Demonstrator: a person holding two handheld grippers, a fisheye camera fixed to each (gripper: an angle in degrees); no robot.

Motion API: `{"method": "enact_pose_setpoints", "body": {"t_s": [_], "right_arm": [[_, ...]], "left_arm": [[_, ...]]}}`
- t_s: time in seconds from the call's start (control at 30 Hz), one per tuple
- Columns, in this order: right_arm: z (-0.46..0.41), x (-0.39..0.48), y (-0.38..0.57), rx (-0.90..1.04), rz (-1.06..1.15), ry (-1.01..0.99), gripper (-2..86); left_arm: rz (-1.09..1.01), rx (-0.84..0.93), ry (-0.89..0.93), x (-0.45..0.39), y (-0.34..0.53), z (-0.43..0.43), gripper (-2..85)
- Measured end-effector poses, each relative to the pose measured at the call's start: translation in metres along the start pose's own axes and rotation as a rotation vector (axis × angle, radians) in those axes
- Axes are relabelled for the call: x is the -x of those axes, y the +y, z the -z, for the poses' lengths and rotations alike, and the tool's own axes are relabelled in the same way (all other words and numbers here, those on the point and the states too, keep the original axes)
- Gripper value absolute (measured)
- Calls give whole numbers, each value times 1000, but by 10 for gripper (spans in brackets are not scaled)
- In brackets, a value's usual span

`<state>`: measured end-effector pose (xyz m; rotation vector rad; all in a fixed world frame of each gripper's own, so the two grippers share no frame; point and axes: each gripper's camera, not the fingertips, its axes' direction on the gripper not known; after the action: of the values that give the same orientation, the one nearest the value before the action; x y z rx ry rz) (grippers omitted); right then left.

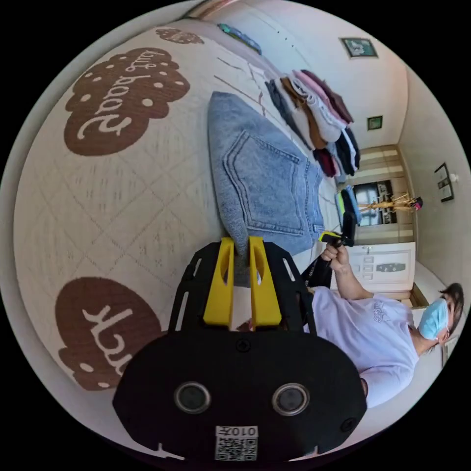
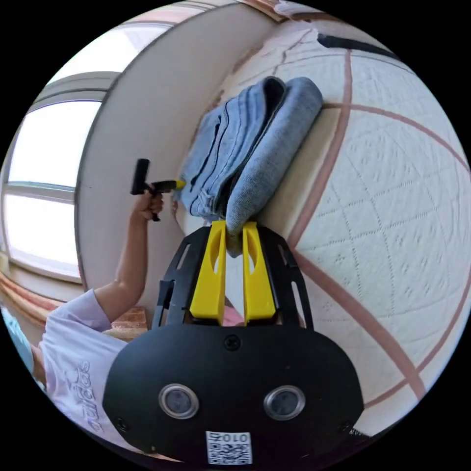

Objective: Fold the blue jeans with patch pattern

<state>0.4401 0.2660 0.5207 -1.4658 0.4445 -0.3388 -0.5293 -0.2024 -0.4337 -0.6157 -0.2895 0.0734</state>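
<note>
Both the left gripper (image 1: 240,255) and the right gripper (image 2: 234,240) are clamped on edges of the folded jeans (image 1: 265,181), held over the quilted bedspread (image 1: 122,196). Folding is judged nearly done; release beside the clothes stack (image 1: 319,117) remains.

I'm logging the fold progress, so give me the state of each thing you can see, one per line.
jeans: folded into a thick bundle, lying on the bed cover, gripped at both ends
left gripper: shut on the jeans' edge
right gripper: shut on the jeans' folded edge
stack of clothes: folded, piled beyond the jeans
bed cover: spread flat
</note>
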Motion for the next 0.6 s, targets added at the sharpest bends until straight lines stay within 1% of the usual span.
{"method": "enact_pose_setpoints", "body": {"t_s": [0.07,0.13,0.2,0.23,0.4,0.5,0.57,0.6], "right_arm": [[5,-4,-6,28,5,-9,65],[5,2,-14,50,22,20,64],[-4,14,-22,72,69,110,64],[-6,15,-23,74,75,125,64],[-10,10,-29,66,86,98,66],[-9,17,-30,65,139,137,69],[-2,24,-27,64,184,181,67],[7,29,-23,45,214,216,61]], "left_arm": [[-16,-113,90,8,19,7,63],[-17,-137,95,9,23,8,63],[-20,-133,61,4,21,10,64],[-27,-120,32,-2,18,12,64],[4,-115,-40,-12,19,15,72],[37,-213,-94,-23,39,21,83],[52,-349,-188,-48,69,33,91],[56,-381,-215,-56,77,36,92]]}}
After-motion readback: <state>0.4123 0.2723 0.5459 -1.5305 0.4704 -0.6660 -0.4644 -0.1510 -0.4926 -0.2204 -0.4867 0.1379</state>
